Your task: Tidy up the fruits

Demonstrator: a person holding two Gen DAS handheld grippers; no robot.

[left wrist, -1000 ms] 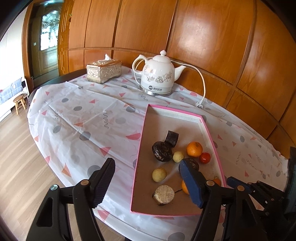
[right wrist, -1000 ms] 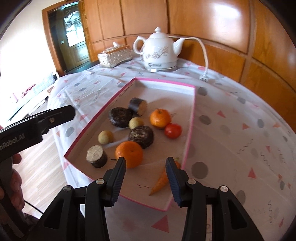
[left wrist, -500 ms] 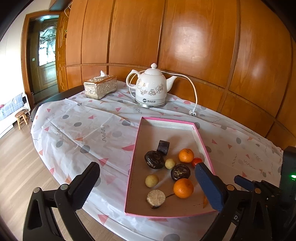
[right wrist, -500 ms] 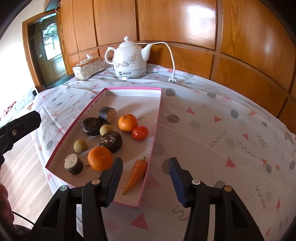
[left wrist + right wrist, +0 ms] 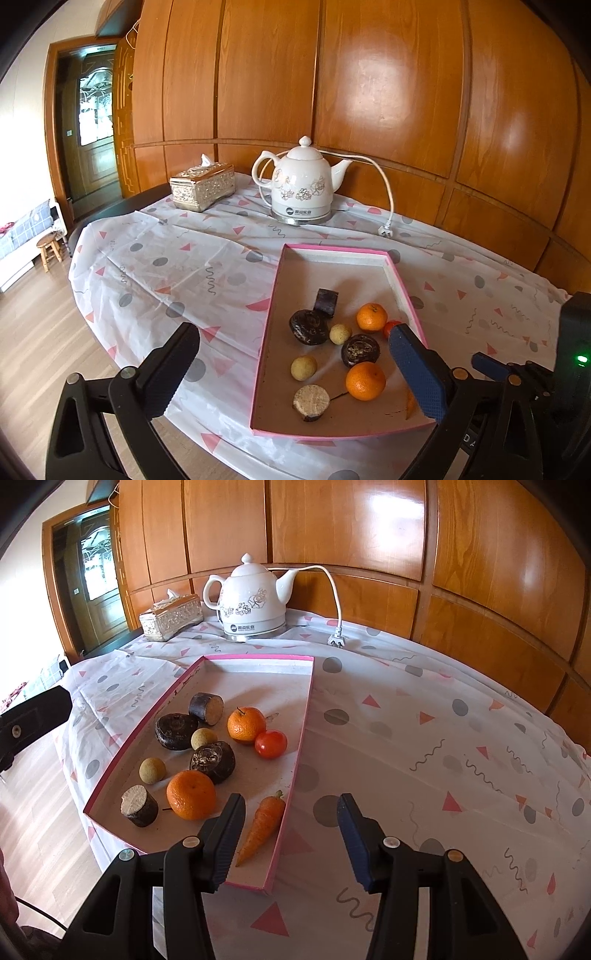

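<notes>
A pink-rimmed tray (image 5: 303, 716) (image 5: 275, 291) on the table holds two oranges (image 5: 191, 794) (image 5: 246, 725), a red tomato (image 5: 270, 743), a carrot (image 5: 263, 823), two small yellow-green fruits (image 5: 152, 770), two dark round fruits (image 5: 212, 757) and two cut dark stubs (image 5: 138, 806). My right gripper (image 5: 291, 834) is open and empty, above the tray's near right corner, over the carrot. My left gripper (image 5: 295, 373) is wide open and empty, raised in front of the tray's near end.
A white electric kettle (image 5: 251, 605) with cord and plug (image 5: 337, 639) stands behind the tray. A silver tissue box (image 5: 171, 616) sits at the back left. The patterned tablecloth (image 5: 424, 738) covers the table; a wood-panelled wall stands behind. Floor lies to the left.
Both grippers have pulled back and risen from the tray, so more of the table shows. The left jaws have opened wider. The fruits have not moved.
</notes>
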